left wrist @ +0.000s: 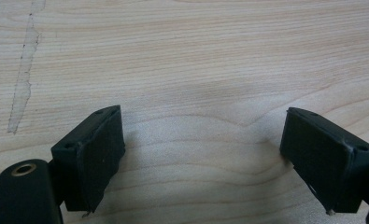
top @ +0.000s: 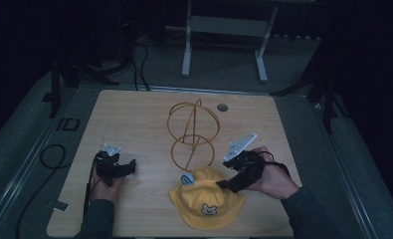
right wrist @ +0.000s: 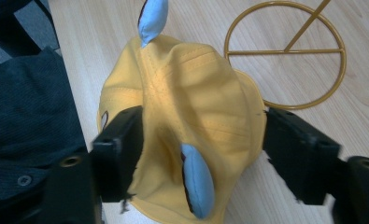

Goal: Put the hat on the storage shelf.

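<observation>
Dim surroundings frame a pale wooden table (top: pixel 134 114) on which a yellow hat (top: pixel 206 199) with blue ears and a small bear face on its brim lies near the front edge, just in front of a gold wire stand (top: pixel 191 132). The right gripper (top: pixel 232 184) straddles the hat's crown with its jaws spread wide, the pads apparently not pressing the fabric. The left gripper (top: pixel 127 167) rests well apart, jaws wide open over bare wood. Judging by this, the hat is about to be gripped; next, close on the crown and lift toward the stand. Floor lettering reads "ID" (top: pixel 67 124).
</observation>
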### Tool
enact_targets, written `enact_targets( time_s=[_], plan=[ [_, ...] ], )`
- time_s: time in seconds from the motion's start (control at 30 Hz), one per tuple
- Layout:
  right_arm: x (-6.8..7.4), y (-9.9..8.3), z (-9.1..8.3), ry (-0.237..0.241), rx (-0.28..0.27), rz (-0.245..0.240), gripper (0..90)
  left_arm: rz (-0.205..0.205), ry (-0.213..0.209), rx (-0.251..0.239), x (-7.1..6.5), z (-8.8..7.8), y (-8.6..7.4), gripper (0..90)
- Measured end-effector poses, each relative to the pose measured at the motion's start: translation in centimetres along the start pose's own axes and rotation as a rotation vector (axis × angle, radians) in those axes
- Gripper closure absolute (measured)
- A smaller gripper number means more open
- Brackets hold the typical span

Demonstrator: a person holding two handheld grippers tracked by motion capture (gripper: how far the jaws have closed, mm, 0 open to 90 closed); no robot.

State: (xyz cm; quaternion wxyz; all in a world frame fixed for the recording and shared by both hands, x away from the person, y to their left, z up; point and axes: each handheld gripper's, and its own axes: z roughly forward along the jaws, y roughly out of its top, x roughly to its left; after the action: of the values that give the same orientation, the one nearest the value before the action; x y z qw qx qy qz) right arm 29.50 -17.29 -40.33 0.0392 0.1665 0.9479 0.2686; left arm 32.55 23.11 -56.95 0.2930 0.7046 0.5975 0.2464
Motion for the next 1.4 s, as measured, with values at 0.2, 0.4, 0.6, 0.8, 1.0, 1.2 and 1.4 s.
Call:
enact_targets(
  time_s=[0.2, 0.4, 0.6, 0.8, 1.0, 1.2, 1.4],
  plan=[
    [0.7, 0.6, 0.9, 0.011, 0.028, -0.024, 22.9, -0.001, 0.000, -0.001, 0.0, 0.0, 0.0, 13.6],
    [1.1, 1.4, 2.3, 0.026, 0.058, -0.049, 25.9, -0.001, 0.000, -0.001, 0.0, 0.0, 0.0, 13.6],
    [1.2, 1.6, 3.7, 0.057, 0.095, -0.062, 35.8, 0.000, 0.000, 0.000, 0.0, 0.0, 0.0, 13.6],
    [1.1, 1.6, 4.1, 0.062, 0.126, -0.075, 45.4, -0.001, 0.000, -0.001, 0.0, 0.0, 0.0, 13.6],
    [1.4, 1.9, 4.6, 0.065, 0.157, -0.103, 50.1, -0.001, 0.000, -0.001, 0.0, 0.0, 0.0, 13.6],
    [1.9, 2.4, 5.0, 0.071, 0.203, -0.130, 63.5, -0.001, 0.000, -0.001, 0.0, 0.0, 0.0, 13.6],
    [1.6, 2.3, 4.6, 0.049, 0.215, -0.117, 72.2, -0.001, 0.000, -0.001, 0.0, 0.0, 0.0, 13.6]
  ],
)
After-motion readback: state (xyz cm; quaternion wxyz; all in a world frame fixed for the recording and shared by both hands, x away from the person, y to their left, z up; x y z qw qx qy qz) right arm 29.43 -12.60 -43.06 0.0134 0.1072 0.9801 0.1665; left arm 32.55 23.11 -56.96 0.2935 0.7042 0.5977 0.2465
